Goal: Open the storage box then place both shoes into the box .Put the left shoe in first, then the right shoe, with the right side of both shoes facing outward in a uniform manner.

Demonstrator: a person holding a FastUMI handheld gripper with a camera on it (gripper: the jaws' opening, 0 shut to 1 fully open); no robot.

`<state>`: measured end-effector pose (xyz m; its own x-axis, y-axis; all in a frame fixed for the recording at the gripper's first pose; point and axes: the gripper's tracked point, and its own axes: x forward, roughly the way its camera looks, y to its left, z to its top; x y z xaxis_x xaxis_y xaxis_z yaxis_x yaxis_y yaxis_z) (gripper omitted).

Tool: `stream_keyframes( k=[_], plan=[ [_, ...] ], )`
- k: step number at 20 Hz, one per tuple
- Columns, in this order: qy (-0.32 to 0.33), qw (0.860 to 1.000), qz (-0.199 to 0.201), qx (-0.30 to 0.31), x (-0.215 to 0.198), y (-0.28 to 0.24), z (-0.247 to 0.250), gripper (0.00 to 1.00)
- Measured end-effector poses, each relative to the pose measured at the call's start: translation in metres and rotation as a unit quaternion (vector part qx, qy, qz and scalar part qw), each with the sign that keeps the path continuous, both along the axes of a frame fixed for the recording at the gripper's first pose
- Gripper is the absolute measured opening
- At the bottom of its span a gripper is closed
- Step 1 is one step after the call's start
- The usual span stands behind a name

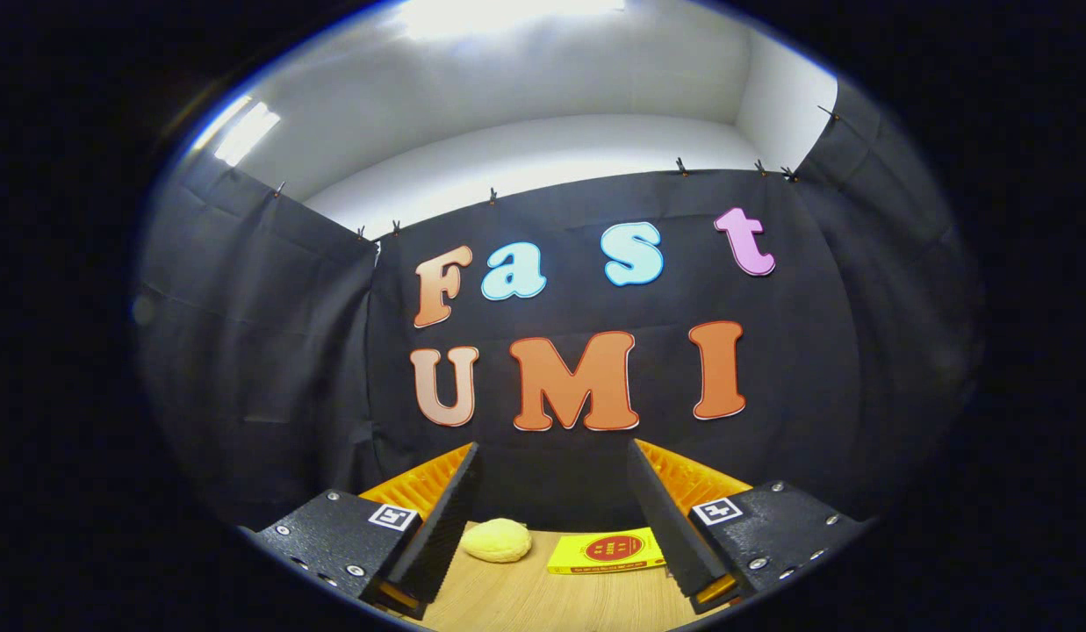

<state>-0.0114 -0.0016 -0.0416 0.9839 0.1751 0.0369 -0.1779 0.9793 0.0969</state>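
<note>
The gripper [556, 527] holds its two fingers spread wide apart, with nothing between them and nothing touching them. Beyond the fingertips, on the wooden table [525, 601], lie a pale yellow lumpy object [496, 539] toward the left finger and a flat yellow packet with a red round label [607, 551] toward the right finger, near each other but apart. The right end of the packet is hidden behind the right finger, and what the lumpy object is stays hard to make out. Far behind them hangs the black cloth wall [270, 369]

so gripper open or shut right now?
Open: the gripper fingers stand wide apart, nothing between them; a yellow lump and a yellow packet lie on the table beyond.
</note>
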Motion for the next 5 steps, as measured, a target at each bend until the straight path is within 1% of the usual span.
stream_keyframes(
  k=[5],
  plan=[
    [0.000, 1.000, 0.011, -0.004, 0.0037, 0.0131, 0.0018, 0.98]
  ],
)
